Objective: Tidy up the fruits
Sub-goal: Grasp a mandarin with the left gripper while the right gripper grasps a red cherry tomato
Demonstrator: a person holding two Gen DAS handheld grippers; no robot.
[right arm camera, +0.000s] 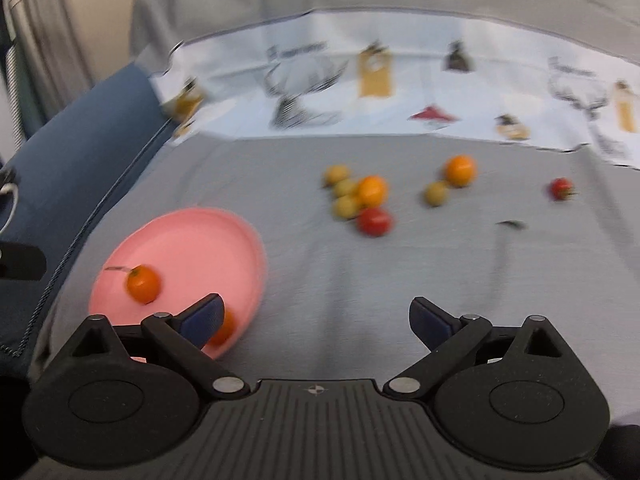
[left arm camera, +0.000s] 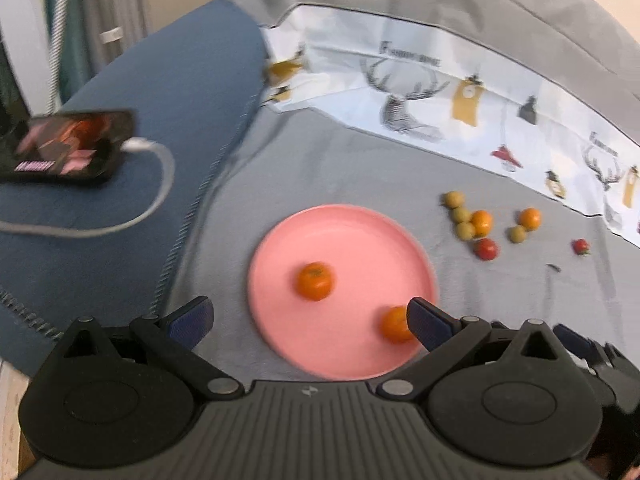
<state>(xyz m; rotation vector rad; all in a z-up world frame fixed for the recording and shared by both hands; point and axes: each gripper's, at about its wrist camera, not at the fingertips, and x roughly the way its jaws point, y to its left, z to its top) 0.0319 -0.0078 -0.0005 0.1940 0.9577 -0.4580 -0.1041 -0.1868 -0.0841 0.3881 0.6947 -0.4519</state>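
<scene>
A pink plate (left arm camera: 340, 236) lies on a grey cloth and holds two small oranges (left arm camera: 315, 281); one (left arm camera: 394, 323) is partly behind my left finger. My left gripper (left arm camera: 310, 320) is open and empty just above the plate's near rim. To the right lies a loose cluster of green fruits (left arm camera: 460, 214), two oranges (left arm camera: 482, 222) and red tomatoes (left arm camera: 486, 249). In the right wrist view the plate (right arm camera: 192, 240) is at left and the cluster (right arm camera: 360, 196) is ahead. My right gripper (right arm camera: 316, 318) is open and empty over bare cloth.
A phone (left arm camera: 68, 142) with a white cable lies on a blue cushion (left arm camera: 160, 120) at left. A printed white sheet (left arm camera: 440, 92) runs along the back. A lone tomato (right arm camera: 561, 189) and a small dark stem (right arm camera: 510, 224) lie at far right.
</scene>
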